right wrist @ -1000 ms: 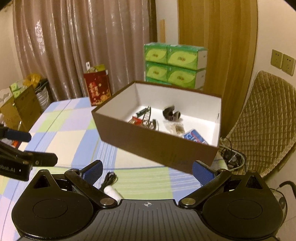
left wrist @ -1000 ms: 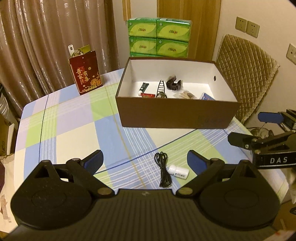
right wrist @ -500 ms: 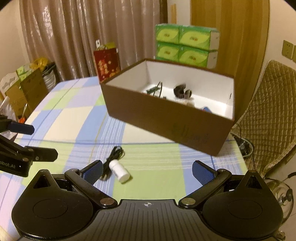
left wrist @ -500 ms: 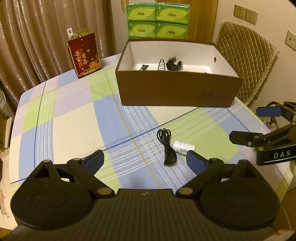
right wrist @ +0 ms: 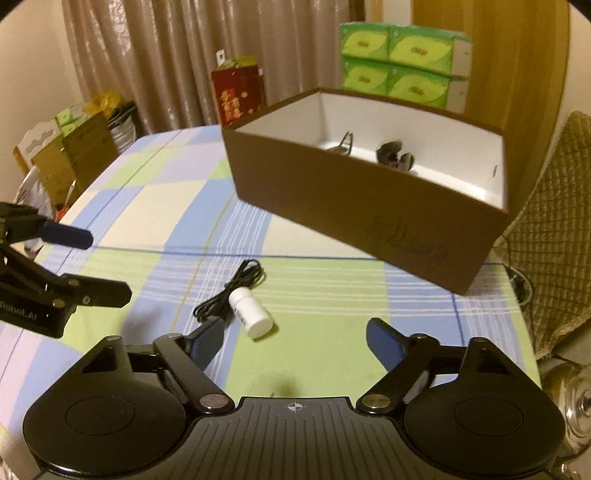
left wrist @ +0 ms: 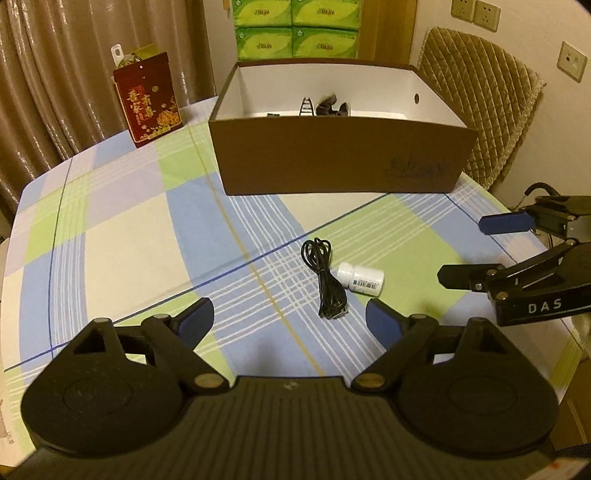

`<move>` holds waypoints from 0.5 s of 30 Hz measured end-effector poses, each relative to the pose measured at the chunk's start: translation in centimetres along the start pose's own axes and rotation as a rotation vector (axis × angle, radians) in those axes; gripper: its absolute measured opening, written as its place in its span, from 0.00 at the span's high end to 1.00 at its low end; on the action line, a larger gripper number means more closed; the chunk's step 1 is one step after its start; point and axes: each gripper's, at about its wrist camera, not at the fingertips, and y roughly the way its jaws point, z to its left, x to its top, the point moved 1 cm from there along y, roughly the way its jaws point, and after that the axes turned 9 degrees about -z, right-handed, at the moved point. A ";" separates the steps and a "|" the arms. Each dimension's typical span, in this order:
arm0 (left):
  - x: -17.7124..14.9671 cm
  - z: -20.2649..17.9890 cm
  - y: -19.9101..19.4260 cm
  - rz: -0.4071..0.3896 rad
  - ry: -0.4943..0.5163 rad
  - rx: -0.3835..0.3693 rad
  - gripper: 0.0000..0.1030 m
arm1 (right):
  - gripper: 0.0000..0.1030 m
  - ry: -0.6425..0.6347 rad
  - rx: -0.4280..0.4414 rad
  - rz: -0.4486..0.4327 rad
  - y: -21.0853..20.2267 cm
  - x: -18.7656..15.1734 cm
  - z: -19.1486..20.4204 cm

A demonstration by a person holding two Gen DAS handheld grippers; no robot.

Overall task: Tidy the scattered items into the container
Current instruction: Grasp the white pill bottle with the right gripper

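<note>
A coiled black cable (left wrist: 325, 280) (right wrist: 231, 291) and a small white bottle (left wrist: 361, 277) (right wrist: 250, 308) lie side by side on the checked tablecloth (left wrist: 147, 240) (right wrist: 332, 306). Behind them stands the brown box (left wrist: 340, 162) (right wrist: 365, 206), white inside, with several small items in it. My left gripper (left wrist: 290, 319) hovers just short of the cable, its jaws closing with nothing between them. My right gripper (right wrist: 295, 334) hangs near the bottle, which lies just ahead of its left finger; its jaws are also closing on nothing.
A red gift bag (left wrist: 147, 99) (right wrist: 238, 94) stands at the table's far left. Green tissue packs (left wrist: 295, 29) (right wrist: 402, 70) are stacked behind the box. A quilted chair (left wrist: 480, 110) stands to the right of the table, cartons (right wrist: 70, 155) to the left.
Both grippers have sunk towards the table, so the cable and bottle now show further ahead of the fingers. Both pairs of jaws have narrowed a little.
</note>
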 end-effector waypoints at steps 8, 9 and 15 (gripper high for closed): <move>-0.5 0.5 2.5 0.050 -0.002 -0.010 0.16 | 0.43 -0.034 0.061 0.057 2.7 -0.7 -0.1; -0.6 0.6 2.9 0.056 -0.001 -0.010 0.16 | 0.44 -0.041 0.066 0.062 3.0 -0.7 0.0; -1.0 1.1 5.2 0.105 -0.014 -0.013 0.19 | 0.52 -0.102 0.095 0.095 5.5 -0.9 0.5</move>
